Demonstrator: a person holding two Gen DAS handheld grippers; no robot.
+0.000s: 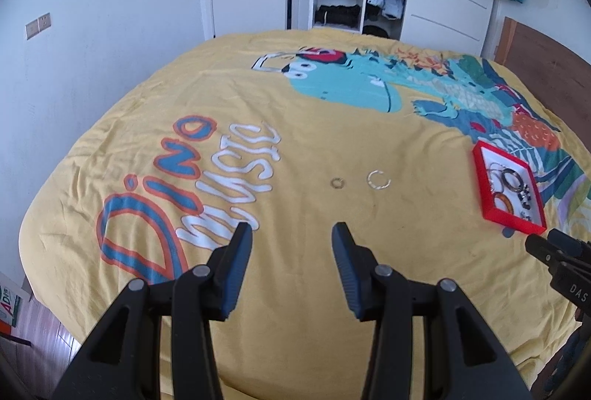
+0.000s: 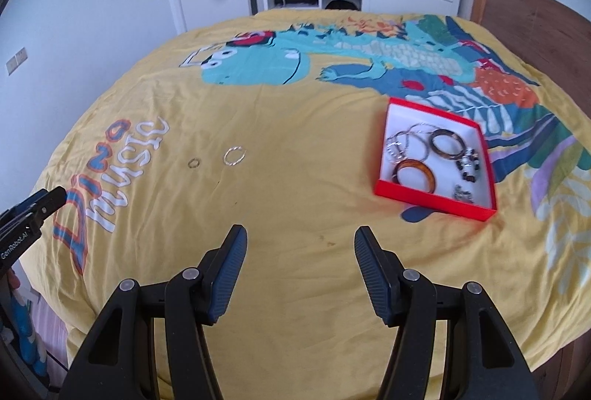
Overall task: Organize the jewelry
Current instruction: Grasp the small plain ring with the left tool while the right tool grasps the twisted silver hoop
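Two loose rings left on the bedspread, box waiting toward the headboard side

The left gripper (image 1: 291, 233) and the right gripper (image 2: 300, 237) both hang over the yellow bedspread (image 2: 295, 215) with jaws parted about halfway and nothing between them. The small ring (image 1: 336, 183) and the larger thin hoop (image 1: 378, 179) lie just beside each other in the middle of the bedspread, next to the white lettering, well apart from the red box (image 2: 391, 191), which sits over the leafy print nearer the headboard and already holds bangles, a chain and beads. The left gripper looks better placed for the pick. My judgement: come down steeply on the hoop, one finger outside and one inside its rim (thin metal on soft cloth sinks and slips), close gently, lift clear, then release low inside the box.
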